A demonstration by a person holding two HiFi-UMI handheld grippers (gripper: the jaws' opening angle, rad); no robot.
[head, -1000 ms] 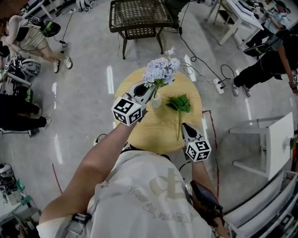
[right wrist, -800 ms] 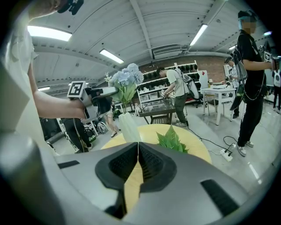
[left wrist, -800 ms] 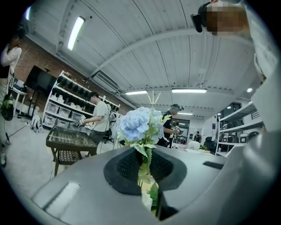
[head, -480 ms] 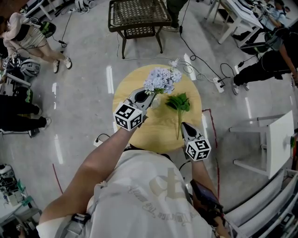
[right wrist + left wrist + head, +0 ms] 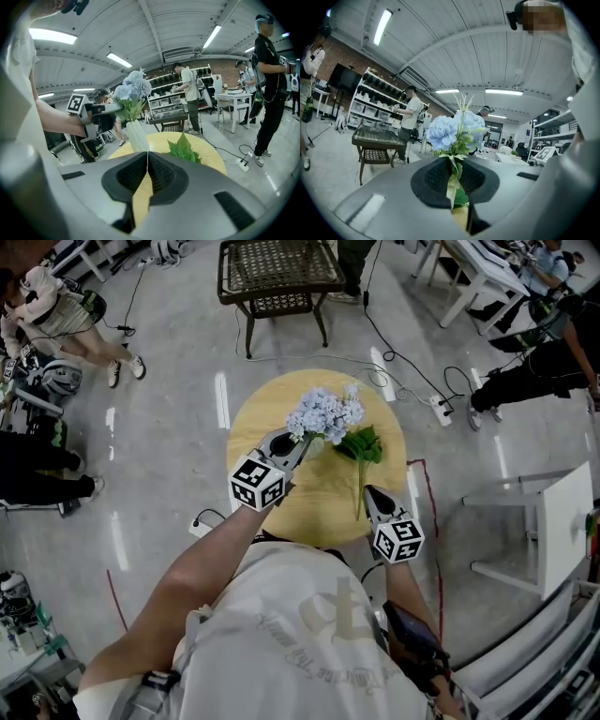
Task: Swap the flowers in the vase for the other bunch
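My left gripper (image 5: pixel 302 439) is shut on the stem of a bunch of pale blue flowers (image 5: pixel 325 415), whose heads stand up past the jaws (image 5: pixel 457 187) in the left gripper view as blue flowers (image 5: pixel 454 131). In the right gripper view the blue flowers (image 5: pixel 132 91) sit right over the mouth of the ribbed white vase (image 5: pixel 137 136), stems reaching down to it. A green leafy bunch (image 5: pixel 361 448) lies flat on the round yellow table (image 5: pixel 319 498). My right gripper (image 5: pixel 368 494) rests shut and empty beside the lower end of that bunch's stem, with the green leaves (image 5: pixel 183 149) ahead of its jaws (image 5: pixel 147 159).
A dark wicker side table (image 5: pixel 281 273) stands beyond the round table. Cables and a power strip (image 5: pixel 439 411) lie on the floor at right. A white chair (image 5: pixel 553 521) is at the right, and people stand or sit at both edges.
My left gripper has come down and slightly nearer with the blue flowers, so the flower heads now sit lower over the vase. The right gripper and green bunch have not moved.
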